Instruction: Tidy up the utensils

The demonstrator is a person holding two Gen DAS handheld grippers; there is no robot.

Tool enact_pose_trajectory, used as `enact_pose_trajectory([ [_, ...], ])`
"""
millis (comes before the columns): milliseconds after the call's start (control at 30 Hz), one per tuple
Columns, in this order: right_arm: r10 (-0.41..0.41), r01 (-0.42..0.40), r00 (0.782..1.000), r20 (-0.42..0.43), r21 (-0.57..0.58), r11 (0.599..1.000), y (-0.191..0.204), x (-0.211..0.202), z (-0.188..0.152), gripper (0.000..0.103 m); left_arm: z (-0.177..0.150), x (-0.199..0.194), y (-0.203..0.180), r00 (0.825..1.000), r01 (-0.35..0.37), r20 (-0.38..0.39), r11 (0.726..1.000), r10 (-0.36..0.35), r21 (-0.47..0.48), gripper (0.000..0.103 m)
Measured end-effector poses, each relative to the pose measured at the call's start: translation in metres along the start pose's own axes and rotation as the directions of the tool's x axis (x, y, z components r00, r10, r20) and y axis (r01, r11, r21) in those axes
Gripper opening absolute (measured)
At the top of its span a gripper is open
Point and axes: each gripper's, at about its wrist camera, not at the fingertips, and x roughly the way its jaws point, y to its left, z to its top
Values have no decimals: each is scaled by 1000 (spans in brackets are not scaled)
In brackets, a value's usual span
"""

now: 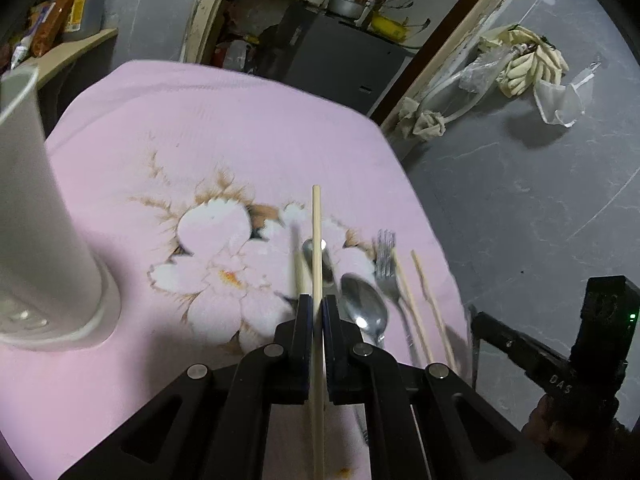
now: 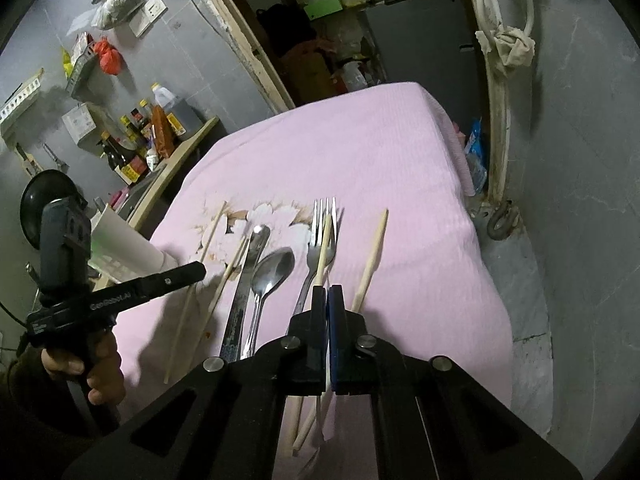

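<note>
My left gripper (image 1: 317, 300) is shut on a wooden chopstick (image 1: 317, 232) and holds it above the pink flowered cloth (image 1: 224, 136). A white utensil holder (image 1: 36, 216) stands at the left. On the cloth lie a spoon (image 1: 364, 310), a second spoon (image 1: 310, 250) behind the chopstick, a fork (image 1: 387, 268) and two chopsticks (image 1: 426, 284). In the right wrist view my right gripper (image 2: 327, 292) is shut with nothing between its pads, above the fork (image 2: 320, 240), spoon (image 2: 272, 270) and chopsticks (image 2: 372, 256). The left gripper (image 2: 192, 270) and its chopstick (image 2: 212, 228) show at left.
The table's right edge drops to a grey tiled floor (image 1: 520, 200). A shelf with bottles (image 2: 140, 132) stands beyond the table's left side. A dark doorway with clutter (image 1: 320, 20) lies behind the table.
</note>
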Motion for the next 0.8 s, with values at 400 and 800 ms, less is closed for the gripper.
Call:
enact_pose_trajectory([
  [400, -9, 9, 1000, -7, -14, 1000, 6, -6, -6, 1, -10, -2, 9, 1000, -22, -9, 999, 21, -27, 5],
  [800, -19, 21, 989, 144, -11, 1000, 40, -56, 7, 1, 15, -90, -14, 976, -4, 217, 1000, 2, 7, 5],
])
